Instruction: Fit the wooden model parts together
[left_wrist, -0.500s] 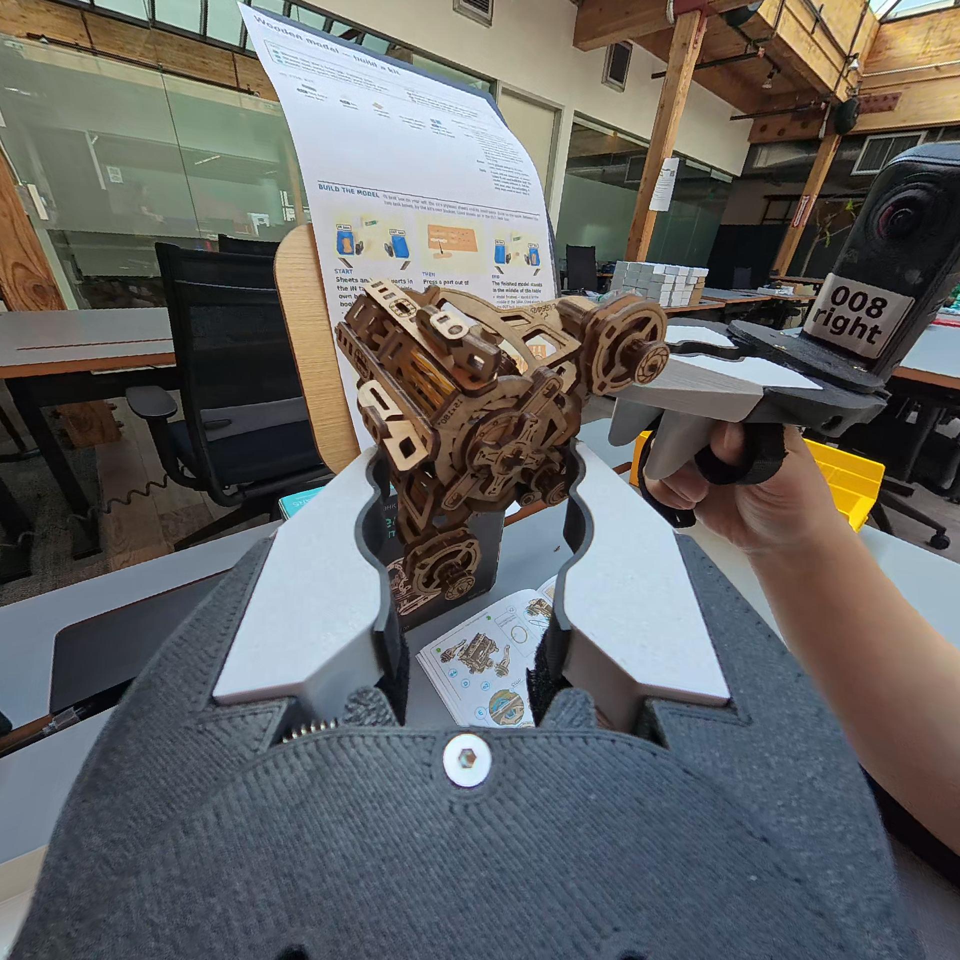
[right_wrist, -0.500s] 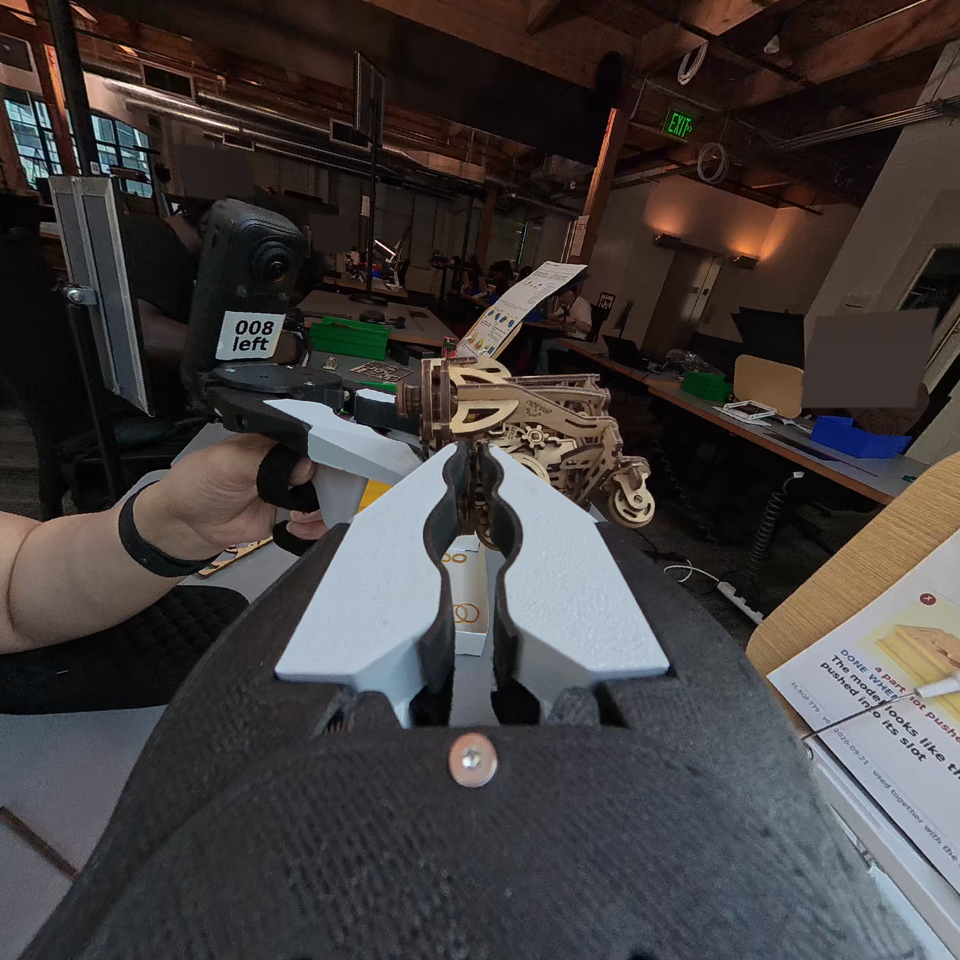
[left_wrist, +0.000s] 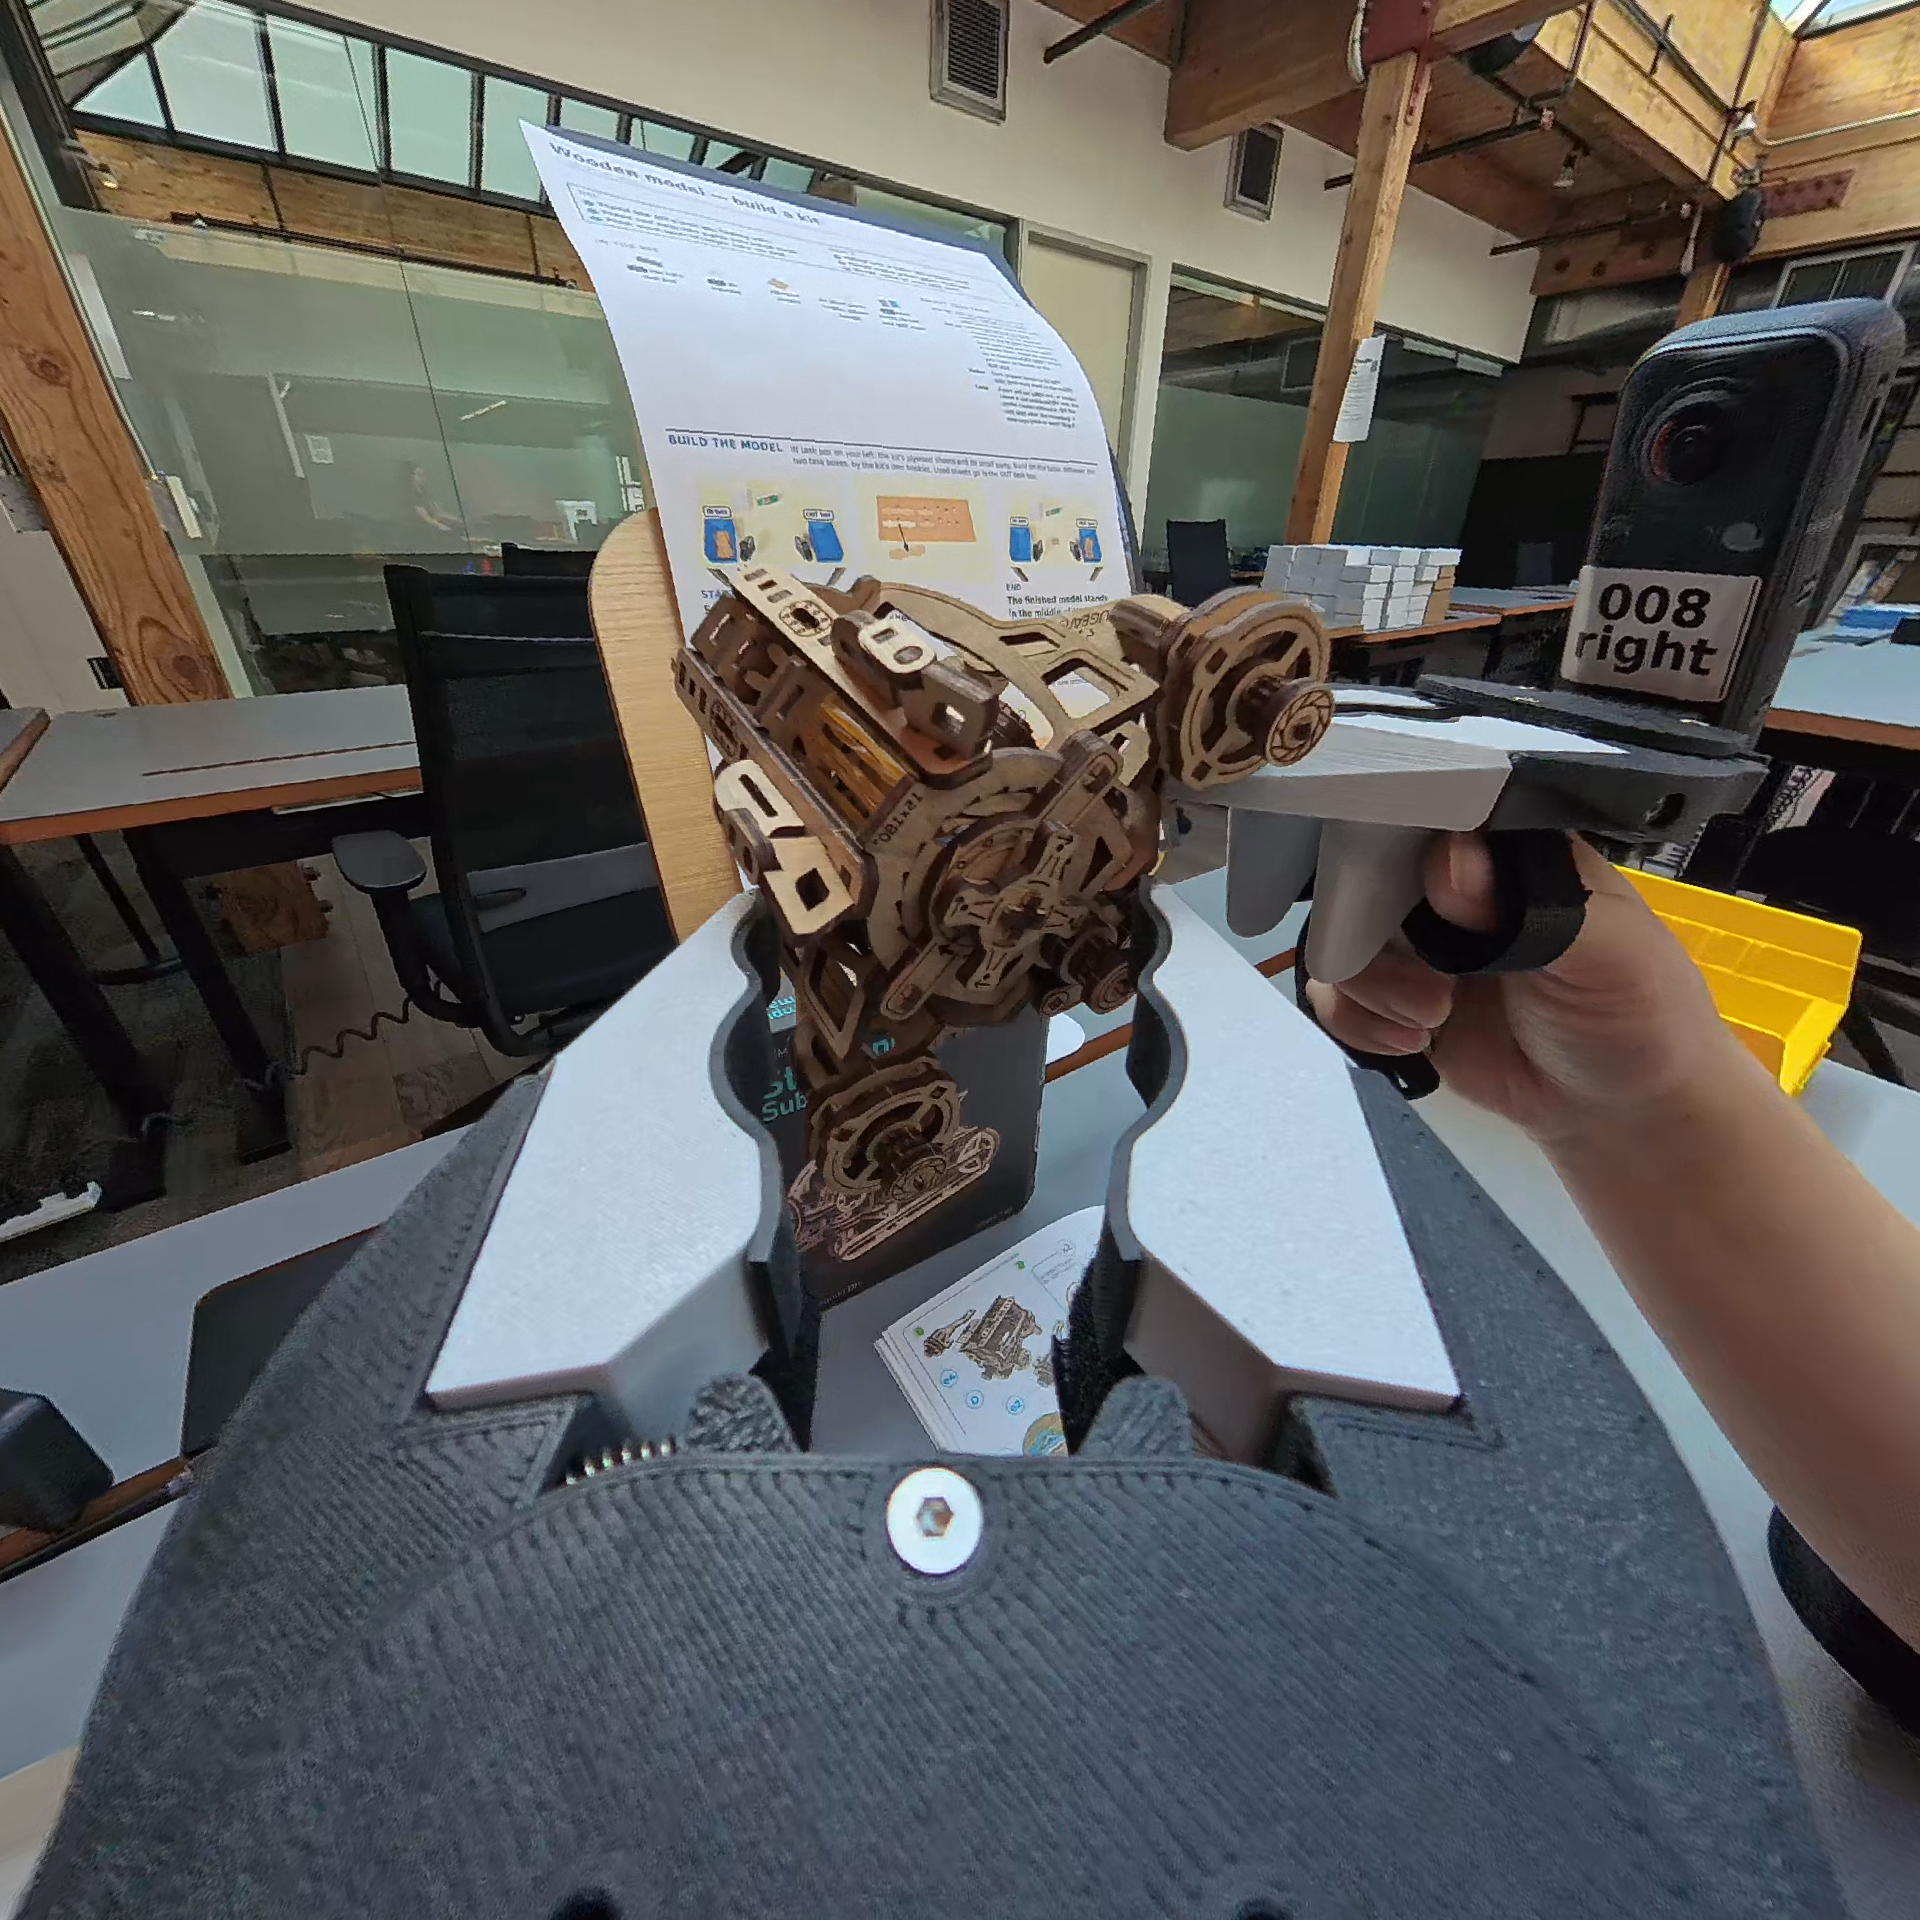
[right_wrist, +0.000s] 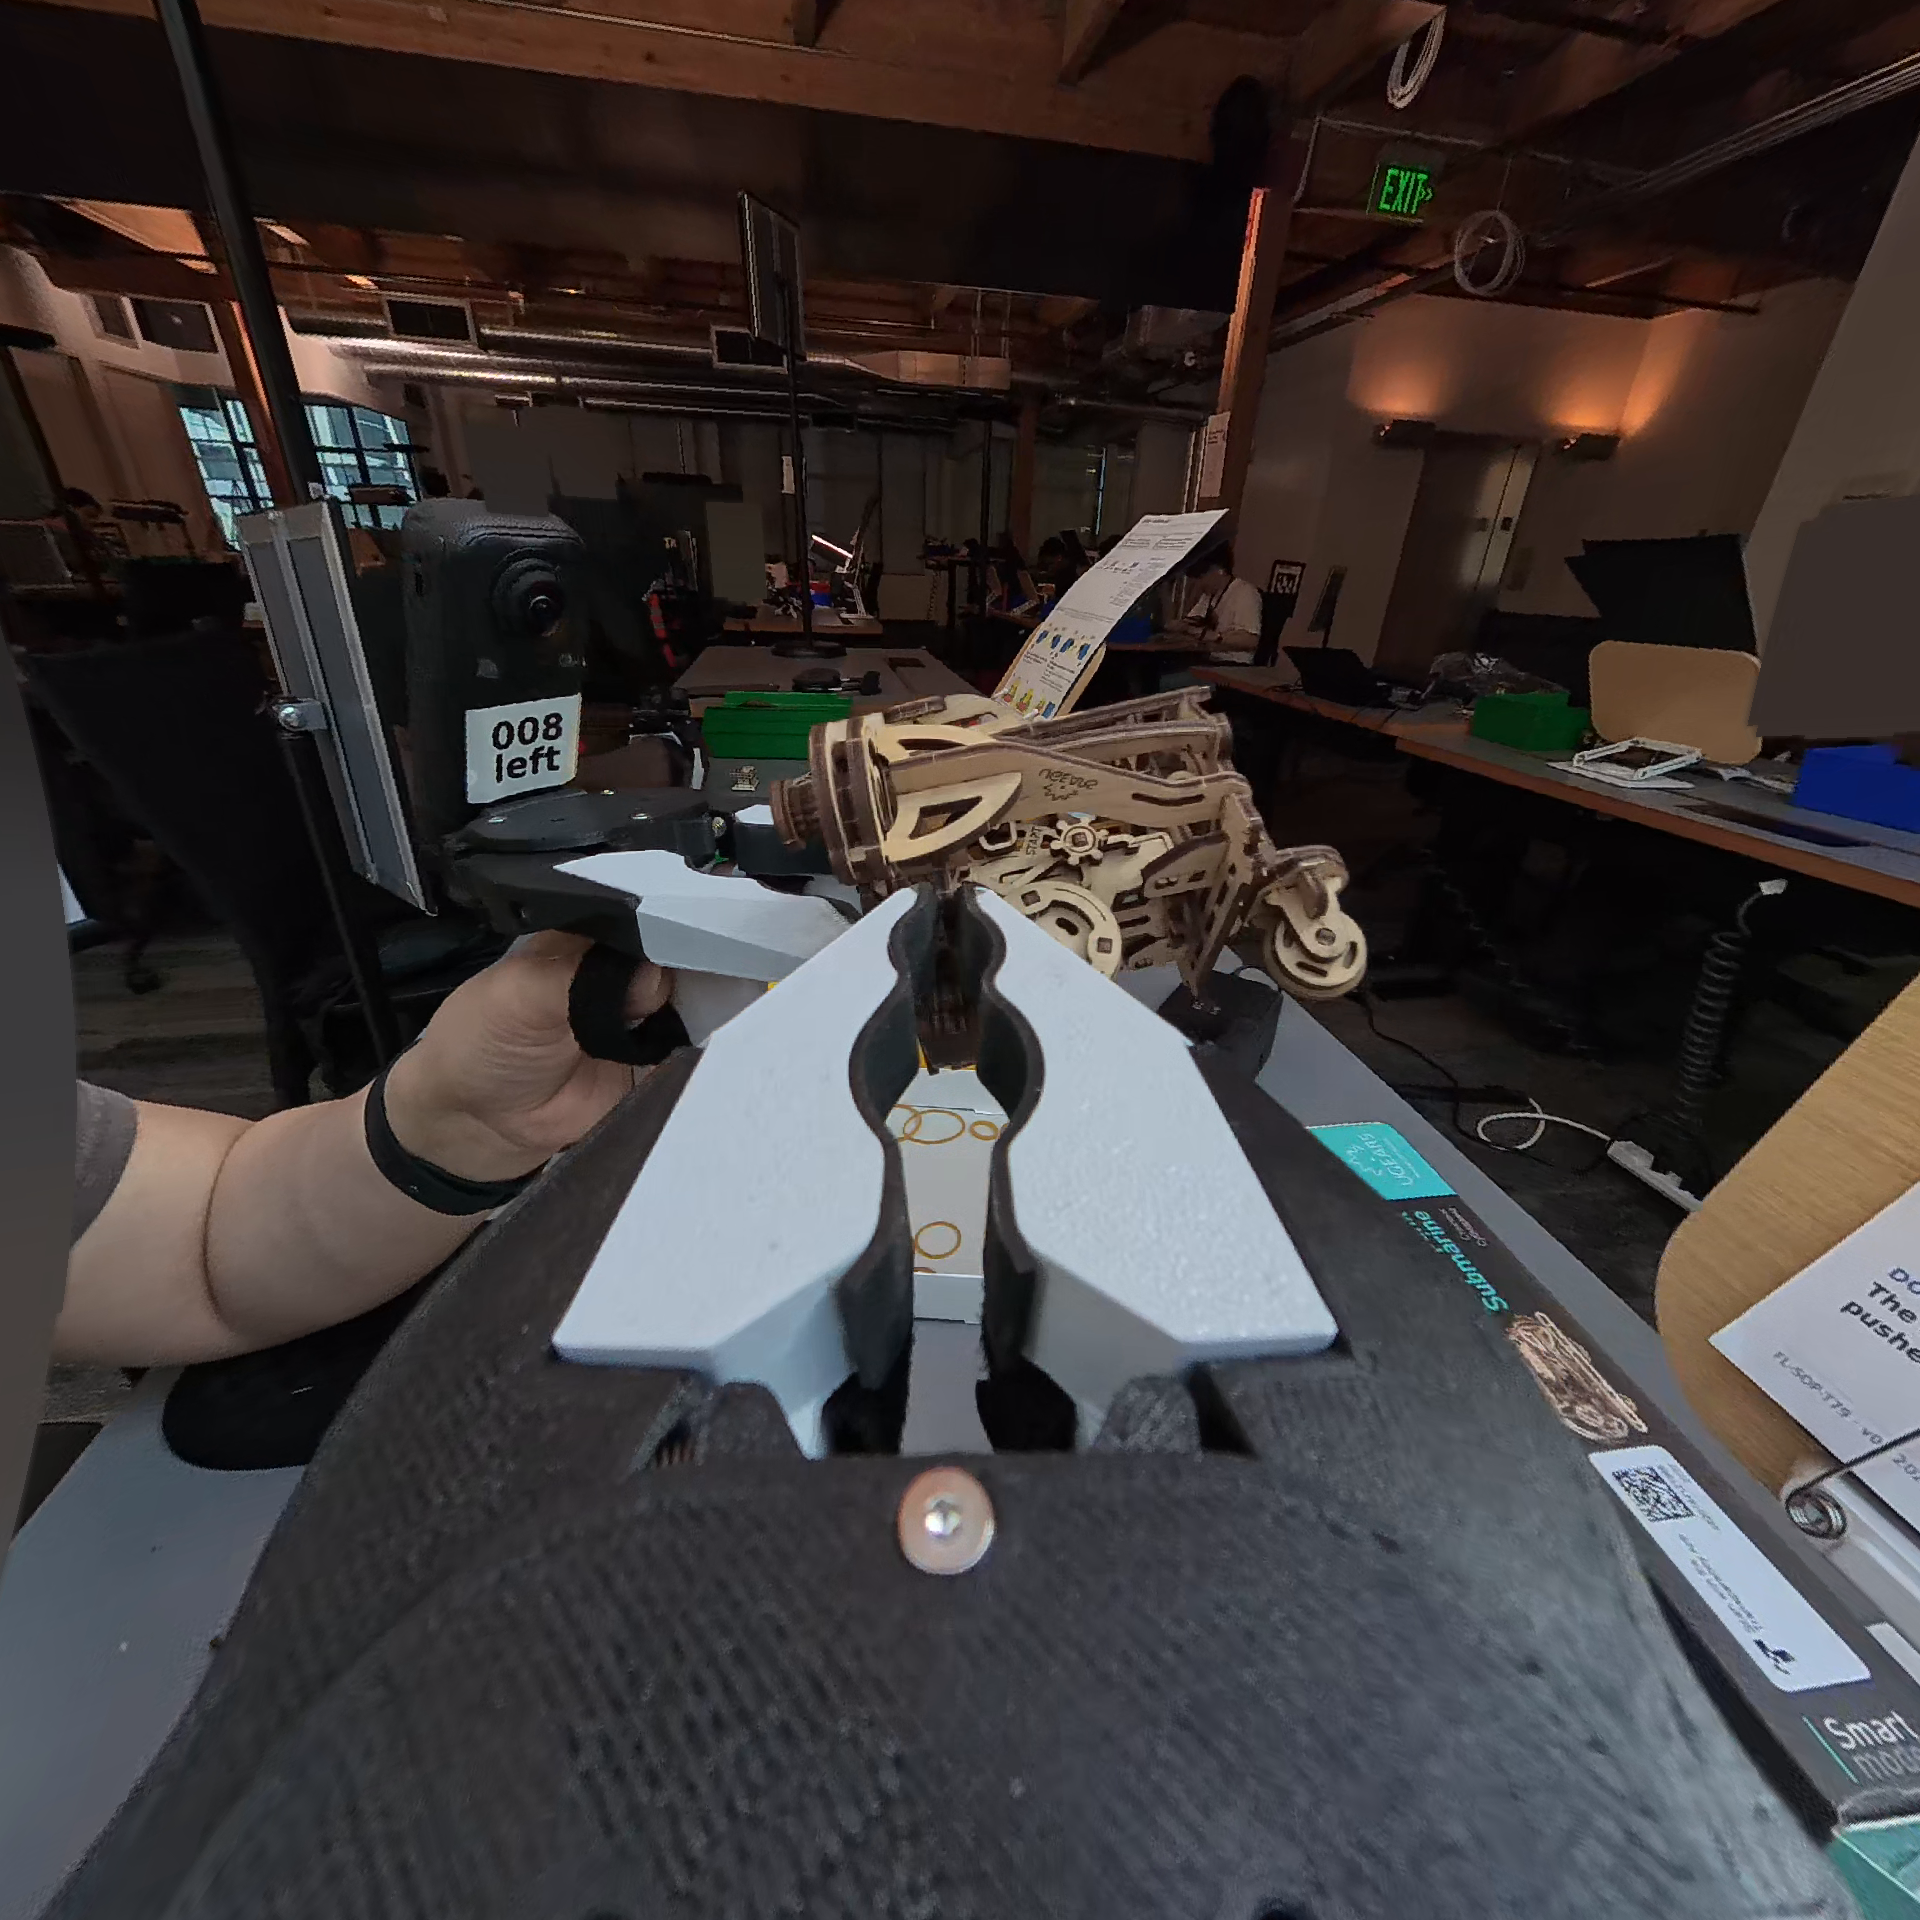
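Observation:
A brown wooden model (left_wrist: 966, 831) with gears and wheels is held in the air above the table. My left gripper (left_wrist: 956, 914) is shut on its body, with a pad pressed on each side. My right gripper (right_wrist: 940, 904) is shut on a thin dark wooden part (right_wrist: 943, 997) that hangs edge-on under the model's barrel end (right_wrist: 1039, 821). In the left wrist view the right gripper (left_wrist: 1226, 790) comes in from the right, below the model's round end disc. In the right wrist view the left gripper (right_wrist: 800, 842) holds the model from the left.
An instruction sheet (left_wrist: 831, 364) stands on a wooden board behind the model. A dark kit box (left_wrist: 997, 1091) and a booklet (left_wrist: 987, 1351) lie on the grey table below. A yellow bin (left_wrist: 1745, 977) is at the right. A small white box with rubber bands (right_wrist: 940, 1195) lies under my right gripper.
The right pads have closed a little tighter on the thin wooden part. The model has shifted only slightly, and both grasps have held.

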